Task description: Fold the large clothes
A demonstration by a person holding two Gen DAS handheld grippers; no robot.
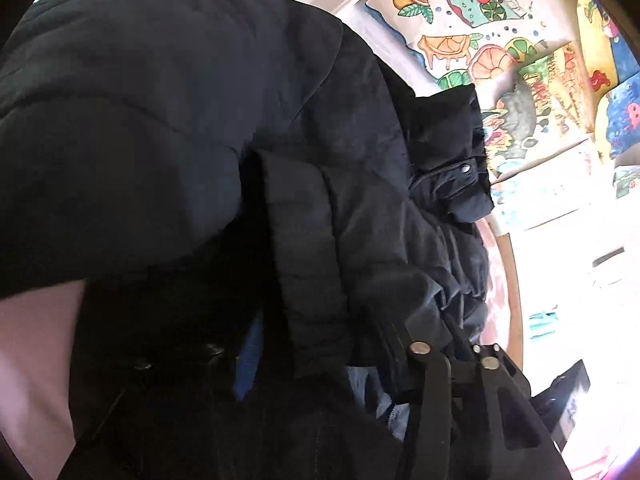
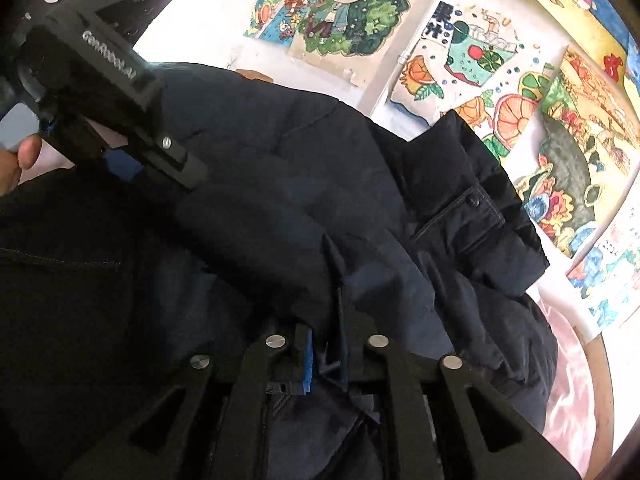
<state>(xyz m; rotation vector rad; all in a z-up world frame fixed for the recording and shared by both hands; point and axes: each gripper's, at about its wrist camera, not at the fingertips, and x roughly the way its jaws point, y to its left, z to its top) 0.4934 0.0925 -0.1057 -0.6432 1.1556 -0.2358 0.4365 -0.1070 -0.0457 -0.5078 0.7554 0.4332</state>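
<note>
Dark navy padded jacket [image 2: 280, 168] lay heaped on a pink-covered surface [image 2: 568, 368] below a wall of bright drawings [image 2: 500, 92]. Right gripper [image 2: 326, 354] had its fingers nearly together, pinching a fold of the jacket. Left gripper [image 2: 176, 168] pressed into the fabric, partly closed; whether it actually held cloth could not be told.

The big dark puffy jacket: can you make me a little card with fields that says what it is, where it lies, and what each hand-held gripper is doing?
thing: dark navy padded jacket, bunched up, snap pocket showing
lies on: pale pink glossy sheet
right hand-held gripper: shut on a fold of the jacket
left hand-held gripper: tips down in the jacket; grip hidden
behind: colourful children's drawings on a white wall
</note>
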